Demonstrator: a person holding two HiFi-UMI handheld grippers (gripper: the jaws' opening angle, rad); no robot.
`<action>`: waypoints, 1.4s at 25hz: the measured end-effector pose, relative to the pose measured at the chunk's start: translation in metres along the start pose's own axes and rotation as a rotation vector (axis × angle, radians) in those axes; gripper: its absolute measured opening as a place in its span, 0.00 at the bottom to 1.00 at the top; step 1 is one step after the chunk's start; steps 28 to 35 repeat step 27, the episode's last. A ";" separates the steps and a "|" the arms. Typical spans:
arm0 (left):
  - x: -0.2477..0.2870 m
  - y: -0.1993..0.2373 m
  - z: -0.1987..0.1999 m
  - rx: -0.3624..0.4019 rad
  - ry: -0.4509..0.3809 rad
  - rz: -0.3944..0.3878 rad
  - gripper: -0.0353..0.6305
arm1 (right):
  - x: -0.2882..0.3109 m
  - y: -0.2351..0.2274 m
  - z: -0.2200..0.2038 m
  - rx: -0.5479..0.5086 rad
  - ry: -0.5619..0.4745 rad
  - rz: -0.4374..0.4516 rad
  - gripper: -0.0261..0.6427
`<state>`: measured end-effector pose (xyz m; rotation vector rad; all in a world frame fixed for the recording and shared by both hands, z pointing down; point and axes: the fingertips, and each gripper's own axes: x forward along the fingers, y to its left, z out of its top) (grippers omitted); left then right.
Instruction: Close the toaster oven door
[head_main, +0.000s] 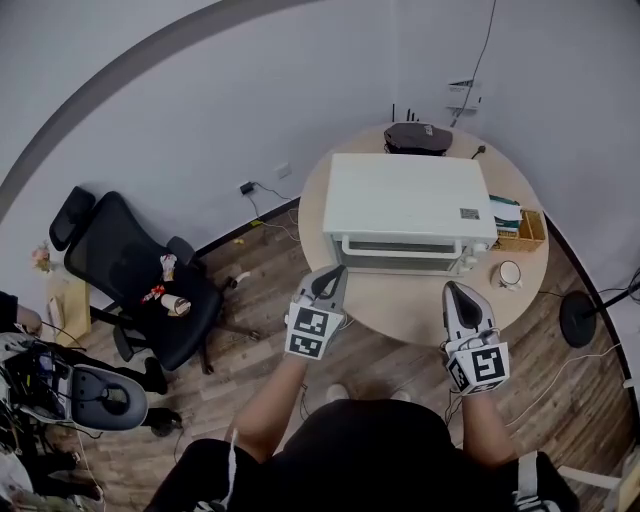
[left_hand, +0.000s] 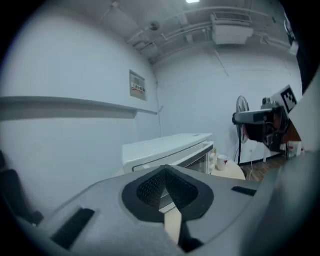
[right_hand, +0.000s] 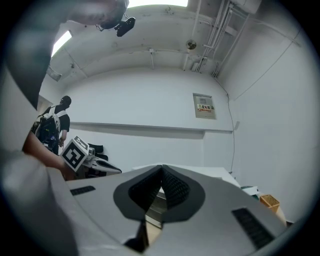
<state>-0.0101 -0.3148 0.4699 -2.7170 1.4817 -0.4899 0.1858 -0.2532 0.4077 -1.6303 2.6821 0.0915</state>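
A white toaster oven stands on the round wooden table. In the head view its glass door looks upright against the front. My left gripper hovers just off the oven's front left corner, jaws shut with nothing between them. In the left gripper view the oven lies straight beyond the closed left gripper. My right gripper hangs over the table's near edge, in front of the oven's right end, and it is shut and empty too. The right gripper view shows the oven top past the right gripper.
A white mug sits right of the oven, with a wooden box behind it. A black device lies behind the oven. A black office chair stands to the left on the wood floor, and a fan base to the right.
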 end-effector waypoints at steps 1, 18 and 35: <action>-0.004 -0.003 0.001 -0.041 -0.016 -0.007 0.06 | 0.001 0.001 0.000 -0.008 0.007 -0.003 0.04; -0.031 -0.014 0.012 -0.107 -0.119 -0.028 0.06 | 0.013 0.017 -0.006 -0.044 0.057 0.028 0.03; -0.028 -0.030 0.022 -0.064 -0.151 -0.087 0.06 | 0.020 0.018 -0.010 -0.073 0.083 0.045 0.03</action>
